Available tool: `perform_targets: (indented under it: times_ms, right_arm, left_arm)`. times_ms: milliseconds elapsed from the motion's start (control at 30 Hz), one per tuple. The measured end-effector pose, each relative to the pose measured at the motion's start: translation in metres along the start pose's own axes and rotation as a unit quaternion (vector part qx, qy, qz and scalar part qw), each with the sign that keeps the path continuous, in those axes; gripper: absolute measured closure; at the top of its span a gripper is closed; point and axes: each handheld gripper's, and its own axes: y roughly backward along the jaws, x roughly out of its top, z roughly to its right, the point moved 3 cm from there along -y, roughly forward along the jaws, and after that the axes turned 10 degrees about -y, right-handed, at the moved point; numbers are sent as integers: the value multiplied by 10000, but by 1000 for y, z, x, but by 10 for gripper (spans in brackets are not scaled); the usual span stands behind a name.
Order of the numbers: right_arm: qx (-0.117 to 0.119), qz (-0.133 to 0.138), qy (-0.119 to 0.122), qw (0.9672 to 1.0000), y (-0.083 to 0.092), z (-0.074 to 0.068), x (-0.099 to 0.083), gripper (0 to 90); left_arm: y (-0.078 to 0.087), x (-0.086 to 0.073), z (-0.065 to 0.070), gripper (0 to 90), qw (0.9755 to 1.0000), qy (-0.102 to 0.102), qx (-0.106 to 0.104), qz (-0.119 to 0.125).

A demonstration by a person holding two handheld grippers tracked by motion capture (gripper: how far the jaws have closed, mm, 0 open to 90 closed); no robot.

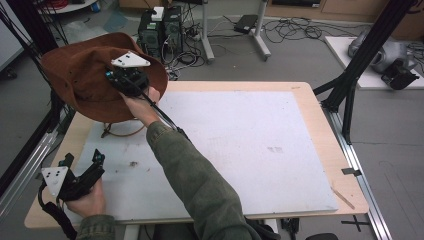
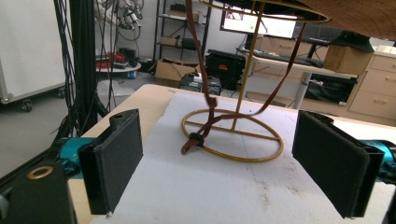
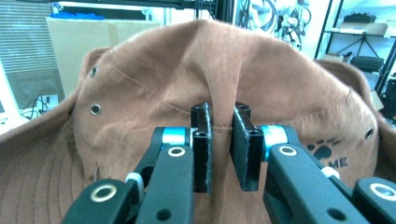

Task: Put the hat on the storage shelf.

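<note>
Two tongs worked apart: the right gripper (image 3: 219,140) pinched a fold of the brown hat's (image 1: 85,75) crown above the wire stand (image 2: 232,135), best lowered level with its chin strap (image 2: 205,107) hanging free, while the left gripper (image 2: 219,163) waited open over the white mat (image 1: 250,150) in a cluttered workshop.

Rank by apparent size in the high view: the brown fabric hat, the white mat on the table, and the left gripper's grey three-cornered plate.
1. White mat, largest.
2. Brown fabric hat, raised nearer the camera, so it may look oversized.
3. Grey three-cornered plate, smallest.
</note>
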Motion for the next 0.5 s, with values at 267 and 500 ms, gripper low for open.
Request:
perform_targets:
  times_ms: [267, 500]
  right_arm:
    - [125, -207, -28, 9997, 3, 2, 1, 307]
    - [137, -146, 16, 9998, 9, 2, 7, 153]
  left_arm:
    - [0, 0, 1, 164, 10000, 3, -2, 17]
    - [0, 0, 1, 164, 10000, 3, 2, 21]
